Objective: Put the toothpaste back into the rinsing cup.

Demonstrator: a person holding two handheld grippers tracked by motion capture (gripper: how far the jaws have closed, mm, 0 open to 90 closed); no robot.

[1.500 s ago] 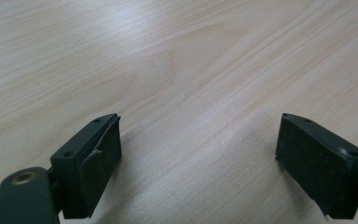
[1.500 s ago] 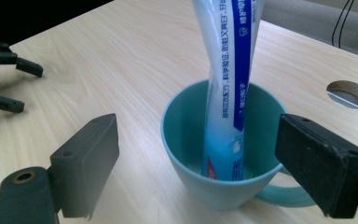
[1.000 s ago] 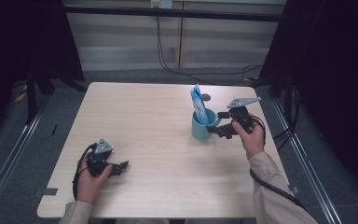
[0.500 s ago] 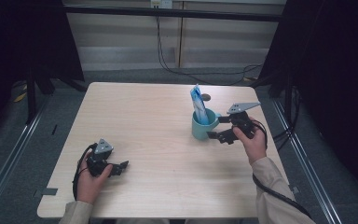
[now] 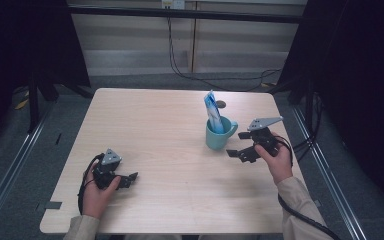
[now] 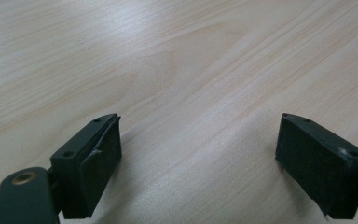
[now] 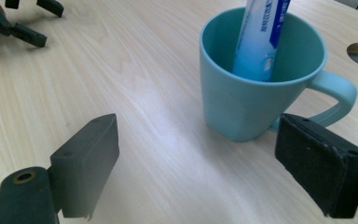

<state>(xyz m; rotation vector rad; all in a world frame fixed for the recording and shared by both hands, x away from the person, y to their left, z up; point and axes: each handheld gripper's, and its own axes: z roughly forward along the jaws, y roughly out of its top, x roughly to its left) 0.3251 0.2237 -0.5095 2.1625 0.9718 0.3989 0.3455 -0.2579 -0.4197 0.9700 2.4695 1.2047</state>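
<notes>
1. Nearest the person, the left gripper [image 5: 122, 178] rests low over the table [image 5: 155, 125] at its near left corner, held in the left hand [image 5: 97, 190]. In the left gripper view its jaws stand spread wide with bare wood between them; it holds nothing.
2. Further in and to the right, the right gripper [image 5: 237, 152] is held in the right hand [image 5: 276, 159] just beside the mug. Its jaws are also spread wide, with nothing between them but tabletop.
3. The mug [image 7: 256, 79], teal with its handle [image 7: 338, 100] turned to the right in the right gripper view, stands upright on the right half of the table, just ahead of the right gripper and apart from both jaws.
4. In the mug stands a blue and white tube [image 7: 261, 35], which looks like toothpaste, leaning against the mug's inner wall with its top well above the rim.
5. Beyond the mug there is a small round hole [image 5: 221, 104] in the tabletop, near the far edge.
6. As a judgement: the tube is already in the mug and standing there, so the placing part looks done. With the right gripper open and free beside the mug, what is left seems small: either drawing the hand clear, or, if the mug is to be moved, closing on its wall or handle, which has not yet been done.
</notes>
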